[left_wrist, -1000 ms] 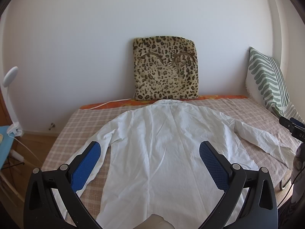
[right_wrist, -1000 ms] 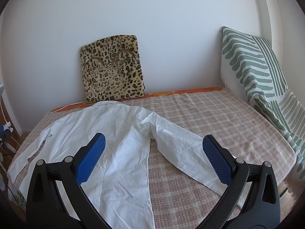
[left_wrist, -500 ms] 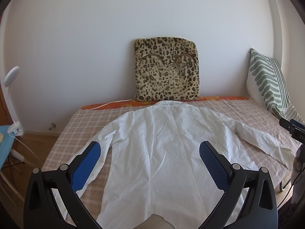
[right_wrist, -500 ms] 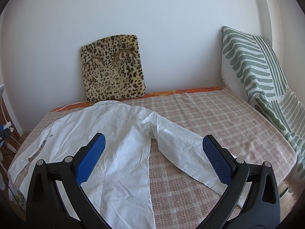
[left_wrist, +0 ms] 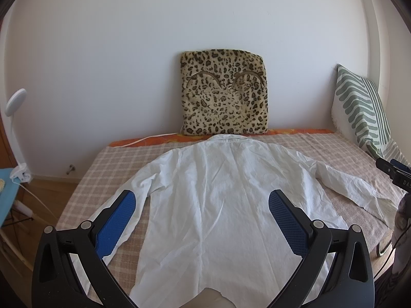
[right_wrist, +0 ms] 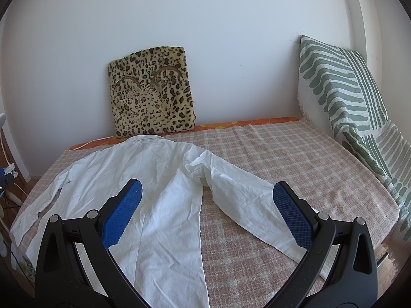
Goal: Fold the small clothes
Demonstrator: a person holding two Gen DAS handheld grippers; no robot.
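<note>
On checked bedspread, flat white shirt

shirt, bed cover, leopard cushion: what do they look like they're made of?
Shirt: thin white woven cloth, likely cotton or linen, matte; fine creases all over, and it lies limp.
Bed cover: coarser woven fabric, pink-beige check, matte; the weave grain shows near the camera.
Leopard cushion: plush faux fur, by the look; fuzzy nap, soft edges, slight sheen.
</note>
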